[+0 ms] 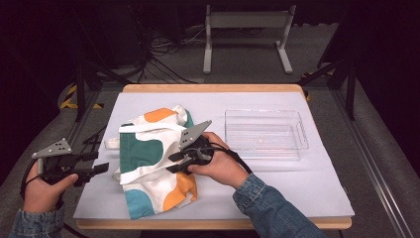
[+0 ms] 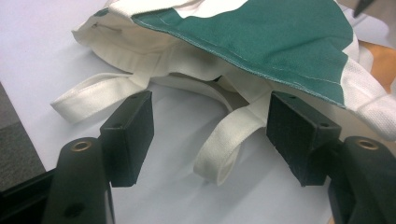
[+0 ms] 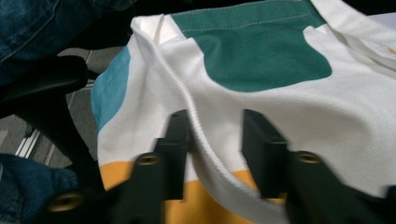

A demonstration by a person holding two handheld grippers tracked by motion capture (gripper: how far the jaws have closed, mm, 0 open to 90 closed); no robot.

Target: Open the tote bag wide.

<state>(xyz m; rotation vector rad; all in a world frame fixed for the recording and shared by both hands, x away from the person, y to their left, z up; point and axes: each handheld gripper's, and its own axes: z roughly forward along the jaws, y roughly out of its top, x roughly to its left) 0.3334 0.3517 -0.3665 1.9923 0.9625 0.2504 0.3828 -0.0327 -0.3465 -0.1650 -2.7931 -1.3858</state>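
1 tote bag [image 1: 156, 161] near table's [image 1: 317, 193] left-front edge, 1 clear tray [image 1: 263, 133] right-back. Left gripper [image 1: 99, 168] released at left edge; right gripper [image 3: 212, 140] jaws parted, straddling a bag fold.

Both forearms wear blue denim sleeves [image 1: 277, 208] with stitched cuffs, the fabric faded lighter along its folds. Each hand carries a black tool. The left tool [image 1: 101, 168] has a grey three-cornered plate [image 1: 53, 148] on top, drilled with small holes, and a black cable looping beside the left hand [image 1: 43, 184]. The right tool [image 1: 173, 163] bears the same kind of grey plate, and a thick black cable curves over the right hand [image 1: 218, 166] towards the cuff. In the gripper views the jaws are matte black rectangular blocks with small holes, fixed to black arms by brass-coloured rivets [image 2: 82, 146].
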